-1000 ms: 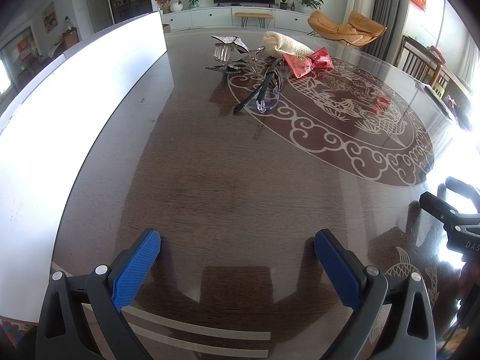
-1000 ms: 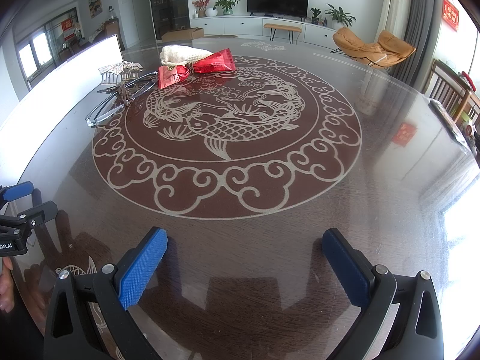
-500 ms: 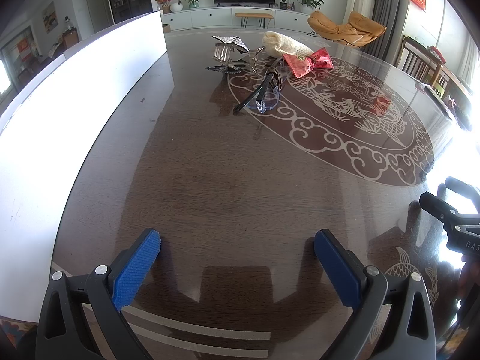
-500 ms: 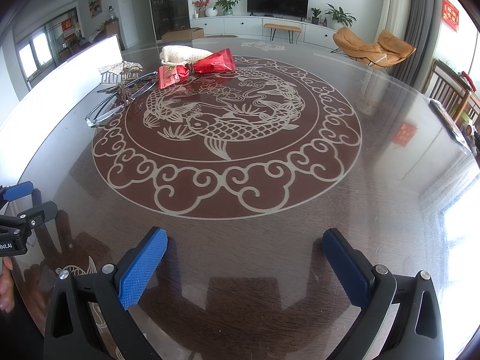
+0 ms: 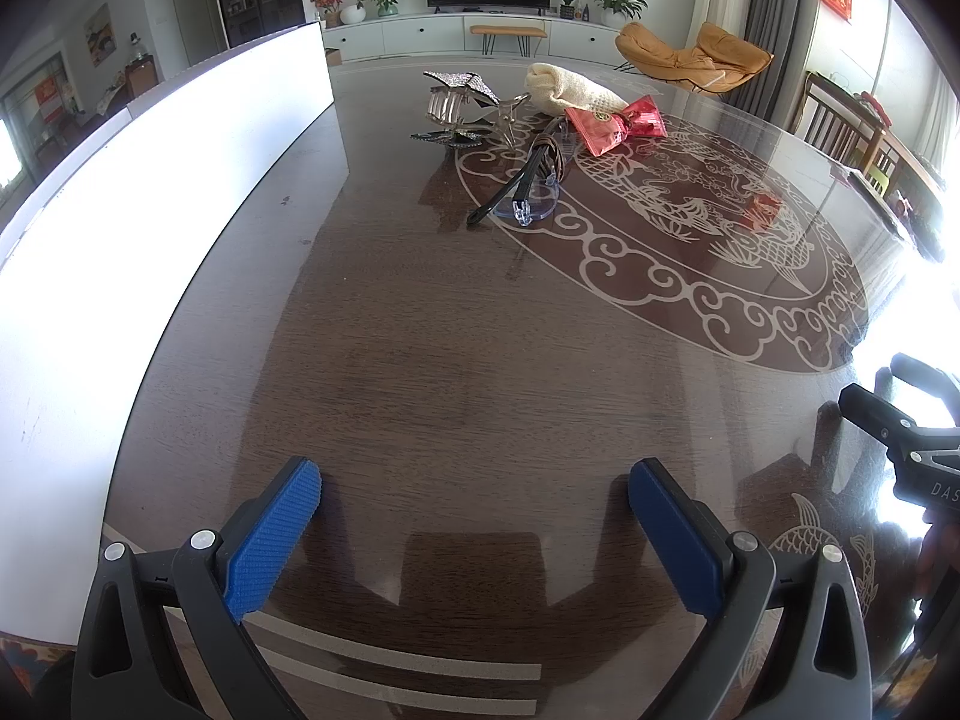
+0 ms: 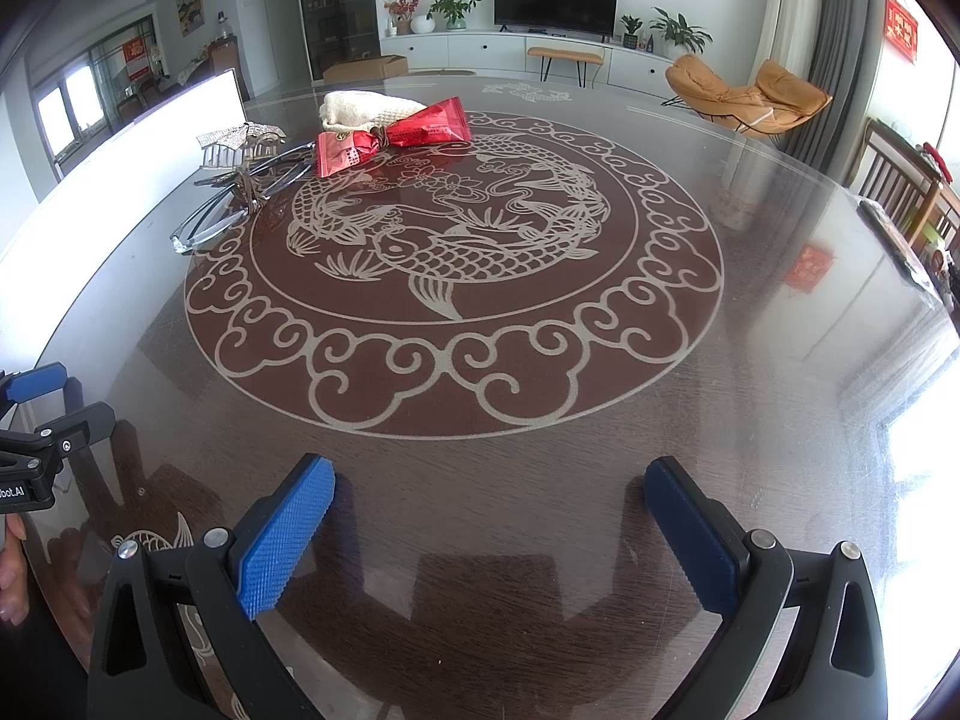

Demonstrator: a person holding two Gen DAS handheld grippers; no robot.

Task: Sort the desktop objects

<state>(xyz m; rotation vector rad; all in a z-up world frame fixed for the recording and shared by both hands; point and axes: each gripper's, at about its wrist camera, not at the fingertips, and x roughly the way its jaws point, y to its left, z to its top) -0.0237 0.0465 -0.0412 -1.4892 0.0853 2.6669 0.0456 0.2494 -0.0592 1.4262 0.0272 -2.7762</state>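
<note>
A small pile of objects lies at the far side of the round table: clear glasses [image 5: 531, 189] [image 6: 207, 225], a sparkly hair claw [image 5: 459, 97] [image 6: 240, 141], a cream cloth roll [image 5: 567, 93] [image 6: 363, 107] and a red candy-shaped packet [image 5: 615, 123] [image 6: 393, 138]. My left gripper [image 5: 474, 486] is open and empty over the near table edge, far from the pile. My right gripper [image 6: 489, 483] is open and empty, also near the front edge. Each gripper shows at the side of the other's view.
The dark wooden table [image 6: 750, 420] has a glass top with a carved fish medallion [image 6: 456, 252]. A long white box wall [image 5: 150, 192] runs along the table's left side. Chairs [image 6: 900, 192] stand at the right, a TV cabinet far behind.
</note>
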